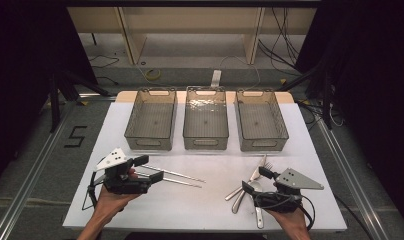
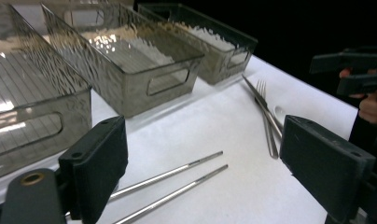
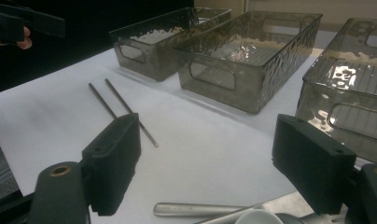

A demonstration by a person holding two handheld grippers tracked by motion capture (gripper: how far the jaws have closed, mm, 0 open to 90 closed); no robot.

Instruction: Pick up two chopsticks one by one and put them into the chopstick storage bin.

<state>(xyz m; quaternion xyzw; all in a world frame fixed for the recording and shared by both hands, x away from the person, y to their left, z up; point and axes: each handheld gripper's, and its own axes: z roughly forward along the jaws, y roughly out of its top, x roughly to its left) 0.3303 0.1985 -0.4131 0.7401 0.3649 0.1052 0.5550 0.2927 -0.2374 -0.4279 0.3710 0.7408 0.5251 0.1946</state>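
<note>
Left gripper (image 1: 149, 168) was wide open, empty, right at near ends of chopsticks (image 1: 177, 177); sticks ran away rightward across table. Right gripper (image 1: 255, 180) also gaped empty over cutlery pile (image 1: 250, 187).

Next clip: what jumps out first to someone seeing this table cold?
Three empty smoky bins stand in a row across the far half of the white table. Nearer the person, two metal chopsticks lie just right of the left hand-held gripper, and a small heap of cutlery with a fork on top lies by the right hand-held gripper. Both grippers stand open, holding nothing.
</note>
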